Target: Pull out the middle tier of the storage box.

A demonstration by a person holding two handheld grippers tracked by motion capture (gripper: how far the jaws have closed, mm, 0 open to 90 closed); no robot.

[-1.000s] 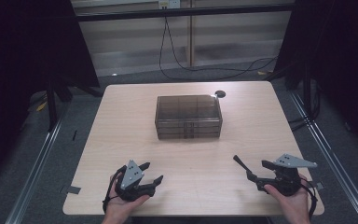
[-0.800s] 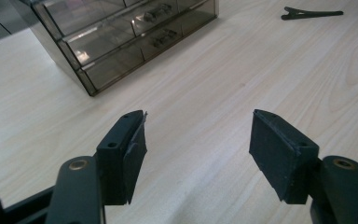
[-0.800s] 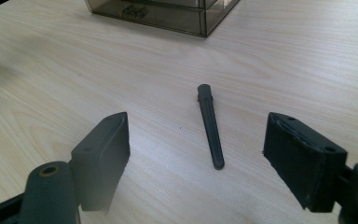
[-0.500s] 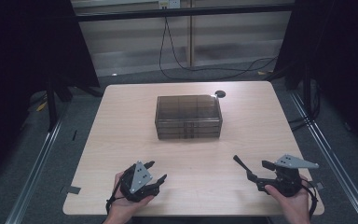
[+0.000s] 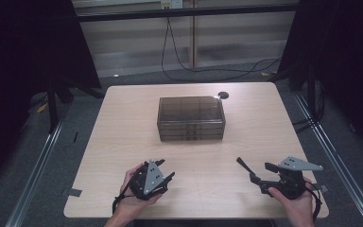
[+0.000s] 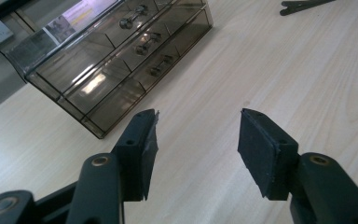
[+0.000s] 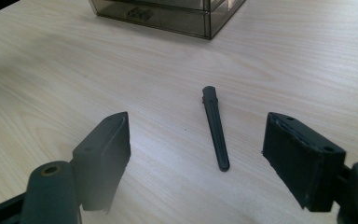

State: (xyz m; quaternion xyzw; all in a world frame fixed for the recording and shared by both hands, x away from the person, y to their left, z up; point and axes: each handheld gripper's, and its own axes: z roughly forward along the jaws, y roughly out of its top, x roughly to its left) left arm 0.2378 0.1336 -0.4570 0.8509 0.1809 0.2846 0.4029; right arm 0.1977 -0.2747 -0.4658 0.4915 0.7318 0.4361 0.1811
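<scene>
On the pale wooden worktop (image 5: 123, 123) a smoky translucent plastic drawer box (image 5: 191, 118) stands near the far middle, its small drawer handles facing the person. A slim black stick-like tool (image 7: 215, 127), perhaps a clip, lies flat on the worktop just ahead of the right gripper (image 7: 196, 154), between its wide-open jaws and touching neither. The left gripper (image 6: 196, 144), held low at the near left, has just been closing its jaws; they stand partly apart with nothing between them, pointing toward the box.
</scene>
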